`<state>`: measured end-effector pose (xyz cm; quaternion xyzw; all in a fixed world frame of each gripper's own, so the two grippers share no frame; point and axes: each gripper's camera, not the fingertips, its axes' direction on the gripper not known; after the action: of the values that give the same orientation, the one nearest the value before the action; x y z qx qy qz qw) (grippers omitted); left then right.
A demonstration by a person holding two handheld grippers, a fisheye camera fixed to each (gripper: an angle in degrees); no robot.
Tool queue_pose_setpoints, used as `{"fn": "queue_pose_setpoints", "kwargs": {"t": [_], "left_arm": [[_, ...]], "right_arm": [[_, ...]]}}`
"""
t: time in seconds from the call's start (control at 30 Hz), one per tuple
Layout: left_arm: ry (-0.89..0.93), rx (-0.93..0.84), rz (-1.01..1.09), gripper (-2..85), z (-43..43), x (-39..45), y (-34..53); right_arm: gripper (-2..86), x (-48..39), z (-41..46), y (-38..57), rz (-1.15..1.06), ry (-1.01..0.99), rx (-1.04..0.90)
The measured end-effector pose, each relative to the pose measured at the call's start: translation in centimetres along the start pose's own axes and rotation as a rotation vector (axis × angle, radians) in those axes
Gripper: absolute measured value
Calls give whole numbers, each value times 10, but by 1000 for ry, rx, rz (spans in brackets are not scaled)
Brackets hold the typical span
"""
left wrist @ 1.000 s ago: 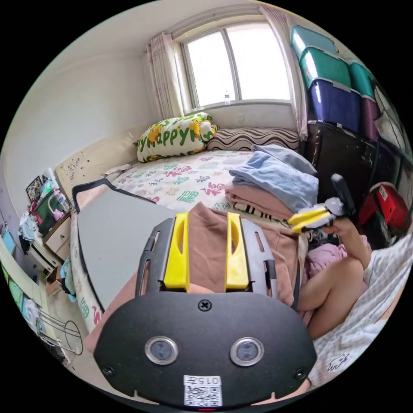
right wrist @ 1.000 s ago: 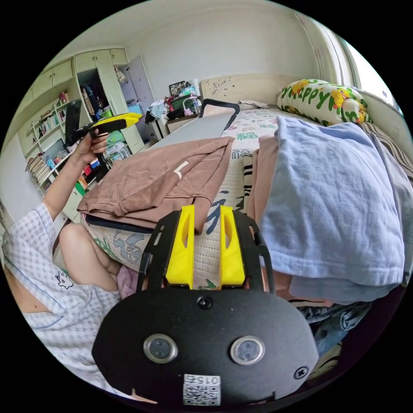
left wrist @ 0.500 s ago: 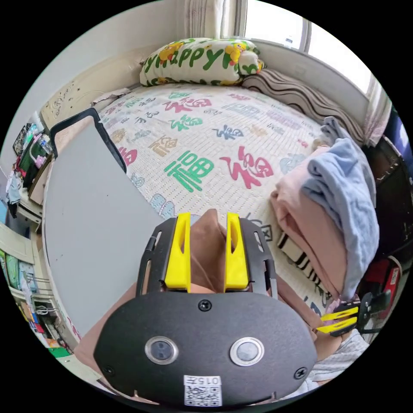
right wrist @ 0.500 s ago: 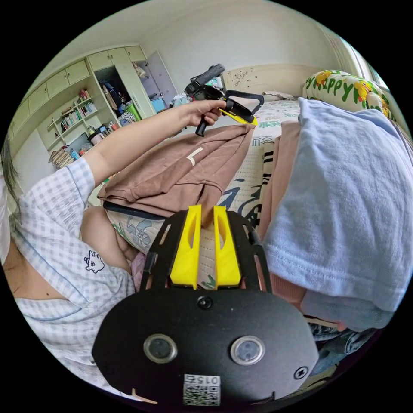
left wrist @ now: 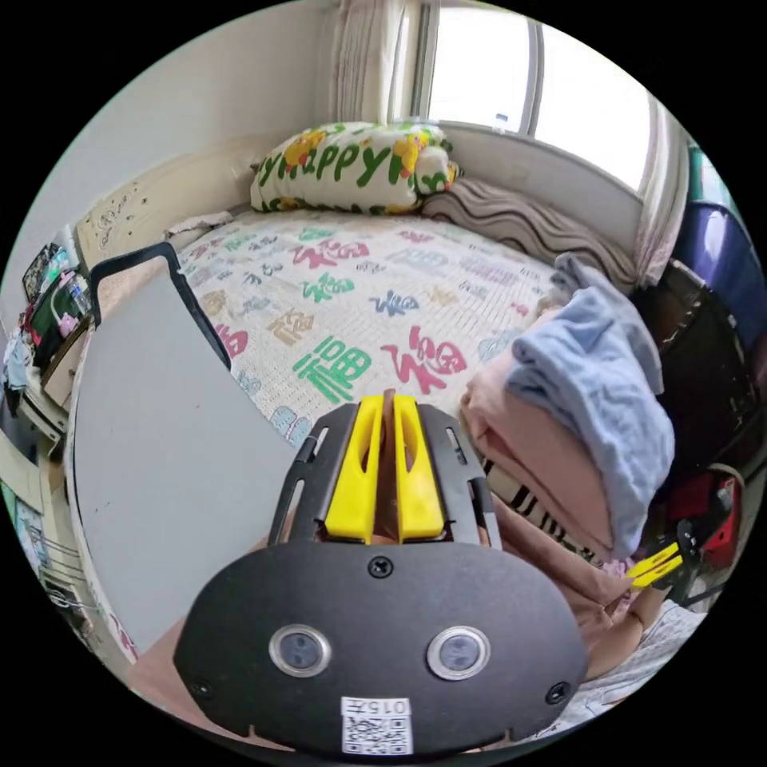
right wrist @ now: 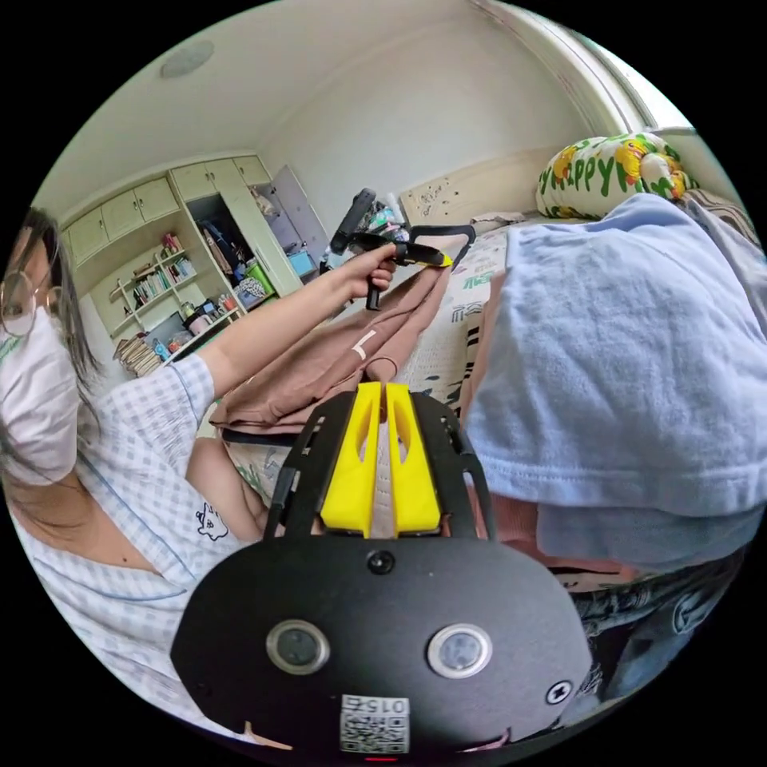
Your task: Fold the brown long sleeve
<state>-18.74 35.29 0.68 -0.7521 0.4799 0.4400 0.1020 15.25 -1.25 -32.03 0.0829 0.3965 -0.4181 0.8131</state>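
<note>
The brown long sleeve (right wrist: 319,363) lies folded on a grey board at the bed's edge. In the right gripper view, a hand holds my left gripper (right wrist: 427,257) at the garment's far corner, and that corner is lifted. In the left gripper view, my left gripper (left wrist: 387,402) is shut with a brown fold pinched between its yellow jaws. More brown cloth (left wrist: 563,551) trails off toward my right gripper (left wrist: 659,563). My right gripper (right wrist: 382,391) is shut on the near edge of the garment, and a strip of cloth runs between its jaws.
A stack of folded clothes topped by a light blue piece (left wrist: 595,383) (right wrist: 639,351) sits close on the right. The grey board (left wrist: 152,447) lies on the patterned bed mat (left wrist: 359,311). A printed pillow (left wrist: 351,164) is by the window. The person's checked shirt (right wrist: 136,487) is on the left.
Both grippers went from open to shut on the brown garment. The left one came down from the air to the far corner, which now lifts.
</note>
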Motion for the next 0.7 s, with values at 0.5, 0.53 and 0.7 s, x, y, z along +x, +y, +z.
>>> {"fn": "queue_pose_setpoints", "kwargs": {"t": [0.5,0.53,0.7], "left_arm": [[255,499,-238,10,-465,-146,19],[264,525,-289,10,-490,-171,37],[298,580,-525,8,-544,-259,104]], "right_arm": [[1,-261,87,-78,-486,-530,-60],[1,-286,112,-82,-513,-569,-102],[0,-374,216,-83,-587,-597,-344]]}}
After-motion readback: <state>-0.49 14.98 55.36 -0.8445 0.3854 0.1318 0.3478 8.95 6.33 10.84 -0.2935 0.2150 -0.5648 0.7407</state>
